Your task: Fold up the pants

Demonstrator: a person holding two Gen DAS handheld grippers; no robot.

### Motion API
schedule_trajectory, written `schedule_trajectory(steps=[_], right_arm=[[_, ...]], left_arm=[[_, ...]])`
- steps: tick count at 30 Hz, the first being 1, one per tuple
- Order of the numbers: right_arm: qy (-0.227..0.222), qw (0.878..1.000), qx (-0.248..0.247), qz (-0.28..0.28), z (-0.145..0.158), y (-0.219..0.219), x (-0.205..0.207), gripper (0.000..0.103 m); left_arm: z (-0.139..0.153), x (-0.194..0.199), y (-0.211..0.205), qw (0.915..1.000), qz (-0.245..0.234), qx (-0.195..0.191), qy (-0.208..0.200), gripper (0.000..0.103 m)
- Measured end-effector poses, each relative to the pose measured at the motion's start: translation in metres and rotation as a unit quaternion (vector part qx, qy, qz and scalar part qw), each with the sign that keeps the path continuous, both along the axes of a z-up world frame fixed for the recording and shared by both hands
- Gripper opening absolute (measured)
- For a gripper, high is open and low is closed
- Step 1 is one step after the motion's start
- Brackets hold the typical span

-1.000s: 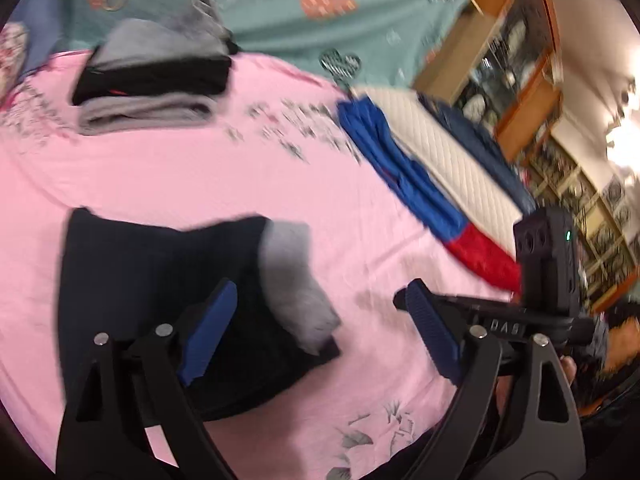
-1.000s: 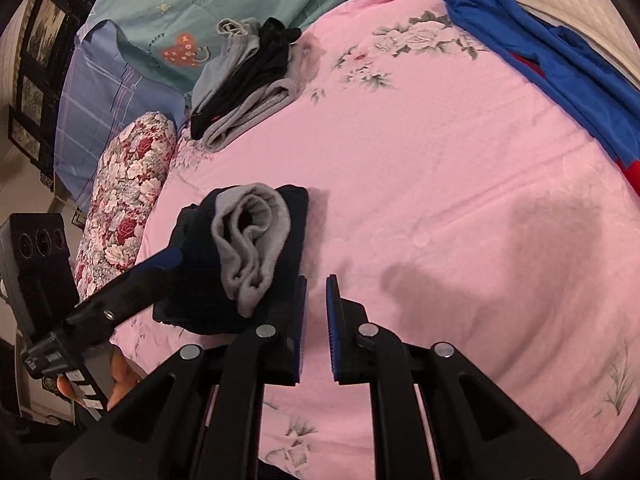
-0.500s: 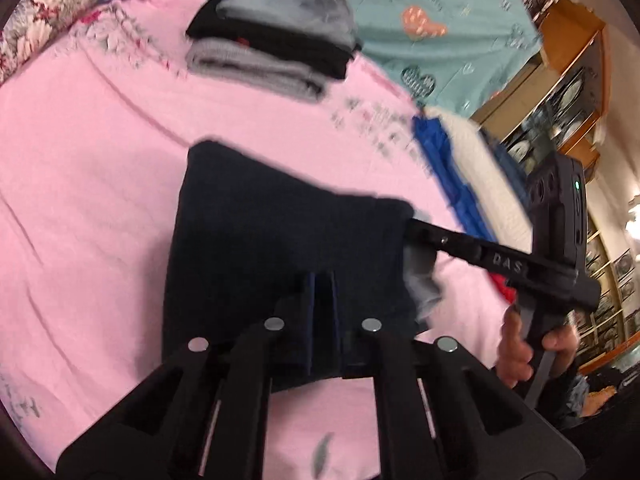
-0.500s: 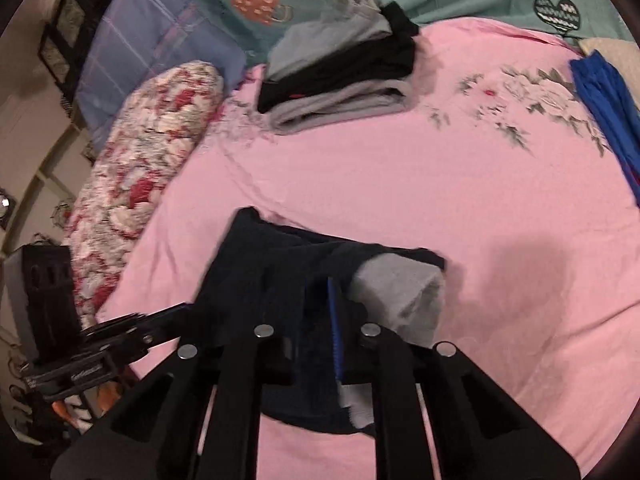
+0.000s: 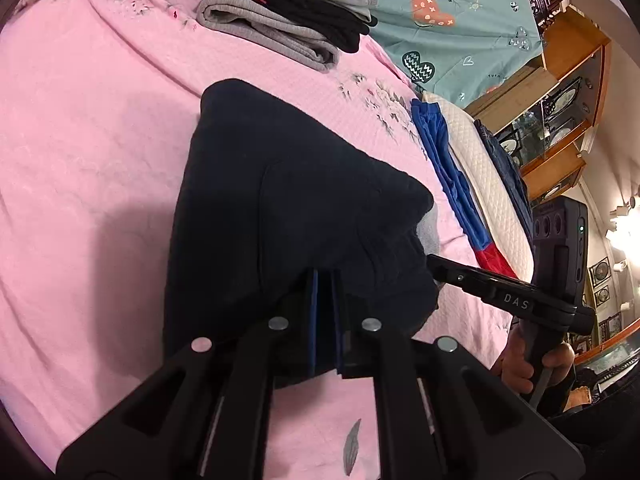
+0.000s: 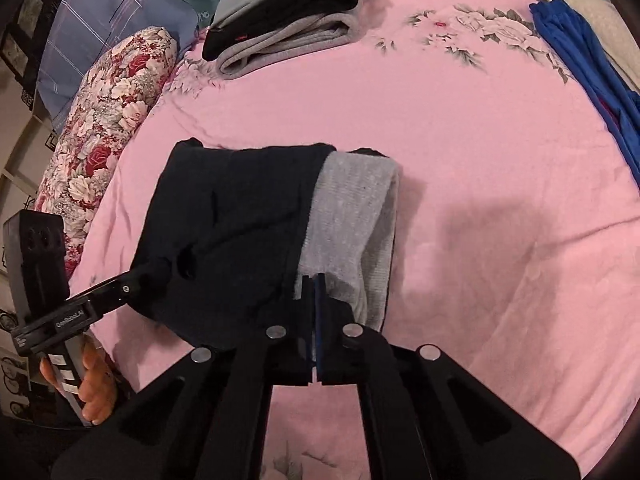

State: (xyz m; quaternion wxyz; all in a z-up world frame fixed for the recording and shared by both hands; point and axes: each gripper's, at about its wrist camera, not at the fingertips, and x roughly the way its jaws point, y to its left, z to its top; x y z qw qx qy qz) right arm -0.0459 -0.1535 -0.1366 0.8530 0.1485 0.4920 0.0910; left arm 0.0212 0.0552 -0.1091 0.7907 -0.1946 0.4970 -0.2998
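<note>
Gripping folded pants (image 5: 288, 208) w/ both tools, L (image 5: 325, 280) & R (image 6: 314, 284).

A folded clothes stack (image 5: 288, 12) rests on the pink bedspread (image 5: 92, 128).

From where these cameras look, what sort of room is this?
Most likely a bedroom at home. The work surface is a bed with a pink floral sheet, a flowered pillow lies at its edge, and a wooden display cabinet stands nearby. Folded clothes are stacked on the bed.

Both tongs (image 6: 314, 280) clamped on pants (image 6: 240, 232)
</note>
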Motion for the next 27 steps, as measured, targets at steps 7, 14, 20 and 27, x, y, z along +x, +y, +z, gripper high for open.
schedule_trajectory(steps=[7, 14, 20, 27], right_arm=[[-0.064, 0.990, -0.064, 0.112, 0.085, 0.069, 0.024, 0.022], [0.004, 0.975, -0.094, 0.201, 0.058, 0.161, 0.130, 0.014], [0.065, 0.977, -0.096, 0.179, -0.007, 0.171, 0.167, 0.000], [0.041, 0.981, -0.045, 0.187, 0.046, 0.161, 0.145, 0.028]], left_arm=[[0.006, -0.006, 0.003, 1.0000, -0.001, 0.007, -0.003, 0.008], [0.015, -0.013, 0.000, 0.9993, 0.005, 0.038, -0.003, 0.008], [0.013, -0.014, 0.000, 0.9984, 0.003, 0.056, -0.009, 0.008], [0.022, -0.015, 0.021, 1.0000, -0.004, 0.007, -0.004, 0.065]])
